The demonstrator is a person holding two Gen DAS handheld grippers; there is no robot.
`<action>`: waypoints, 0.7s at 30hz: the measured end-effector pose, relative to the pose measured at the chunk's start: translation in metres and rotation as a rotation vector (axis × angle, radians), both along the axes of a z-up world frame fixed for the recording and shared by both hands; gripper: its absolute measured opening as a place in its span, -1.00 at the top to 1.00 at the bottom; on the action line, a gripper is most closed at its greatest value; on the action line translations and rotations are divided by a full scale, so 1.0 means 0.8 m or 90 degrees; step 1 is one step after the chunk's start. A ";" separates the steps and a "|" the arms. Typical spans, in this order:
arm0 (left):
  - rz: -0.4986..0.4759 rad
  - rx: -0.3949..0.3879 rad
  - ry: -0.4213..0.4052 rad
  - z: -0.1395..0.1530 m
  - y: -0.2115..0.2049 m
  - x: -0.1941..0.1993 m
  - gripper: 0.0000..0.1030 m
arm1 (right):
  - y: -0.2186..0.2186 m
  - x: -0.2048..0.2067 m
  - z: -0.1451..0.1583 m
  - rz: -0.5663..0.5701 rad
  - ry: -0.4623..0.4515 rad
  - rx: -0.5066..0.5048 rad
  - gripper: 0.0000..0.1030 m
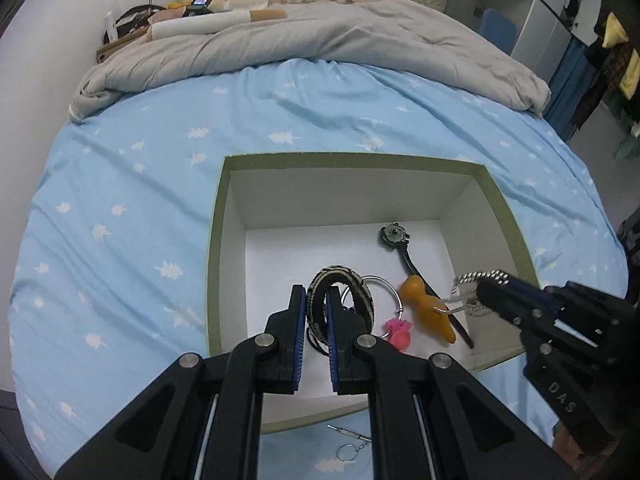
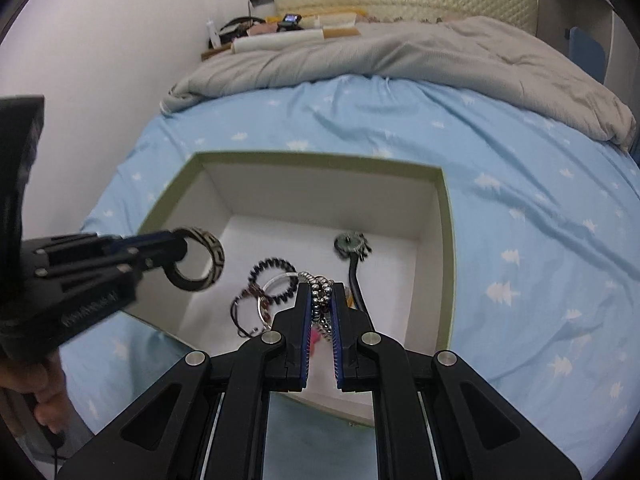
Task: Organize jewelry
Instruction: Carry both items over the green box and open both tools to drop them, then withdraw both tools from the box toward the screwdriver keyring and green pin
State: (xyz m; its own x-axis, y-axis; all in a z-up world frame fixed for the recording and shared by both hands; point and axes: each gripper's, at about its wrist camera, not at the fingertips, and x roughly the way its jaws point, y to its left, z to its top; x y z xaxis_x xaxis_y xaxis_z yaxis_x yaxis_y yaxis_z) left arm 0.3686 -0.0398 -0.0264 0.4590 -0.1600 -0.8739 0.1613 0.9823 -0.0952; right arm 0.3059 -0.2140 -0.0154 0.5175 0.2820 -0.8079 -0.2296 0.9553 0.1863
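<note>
Your left tool [image 1: 316, 312] is clamped on a black-and-cream patterned bangle [image 1: 340, 292], its pads nearly together on the band, and it holds the ring up over the near left part of the open box [image 1: 216, 248]. Your right tool [image 2: 322, 300] is pinched almost shut on a silver bead chain [image 2: 320, 288], which bunches between the pads and hangs over the box's near right side. Both tools slope steeply down into the box, side by side, the left one reaching in from over the left wall. Your left hand [image 2: 40, 392] wraps the handle at the lower edge. On the white box floor lie a thin silver bangle [image 1: 384, 284], a pink charm [image 1: 398, 332], an orange hair clip [image 1: 428, 308], a dark hair stick [image 1: 404, 248] and a black coil hair tie [image 2: 276, 276]. The box sits on the blue bed sheet [image 1: 132, 200], with a grey blanket [image 1: 320, 44] bunched beyond it
</note>
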 end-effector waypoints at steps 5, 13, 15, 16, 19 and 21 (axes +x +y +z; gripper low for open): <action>-0.004 -0.006 -0.009 0.010 0.002 -0.003 0.80 | -0.011 -0.001 0.007 -0.010 -0.004 0.013 0.85; -0.023 0.015 -0.047 0.052 -0.006 -0.029 0.78 | -0.023 -0.024 0.055 -0.009 -0.049 0.035 0.50; -0.025 0.005 -0.060 0.066 -0.004 -0.041 0.78 | -0.025 -0.036 0.072 -0.012 -0.070 0.033 0.50; -0.025 0.000 -0.063 0.071 -0.002 -0.046 0.78 | -0.028 -0.043 0.080 -0.015 -0.082 0.035 0.50; -0.033 -0.024 -0.070 0.083 0.005 -0.070 0.73 | -0.033 -0.063 0.094 -0.020 -0.106 0.035 0.50; -0.027 -0.020 -0.083 0.090 0.009 -0.087 0.28 | -0.033 -0.080 0.097 -0.009 -0.115 0.017 0.50</action>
State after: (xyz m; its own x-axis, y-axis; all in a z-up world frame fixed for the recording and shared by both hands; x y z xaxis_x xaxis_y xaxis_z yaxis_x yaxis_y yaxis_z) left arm 0.2993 -0.0324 0.0453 0.5608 -0.2081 -0.8014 0.2151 0.9713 -0.1017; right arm 0.2418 -0.2408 0.0623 0.6579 0.2934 -0.6936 -0.2486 0.9540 0.1678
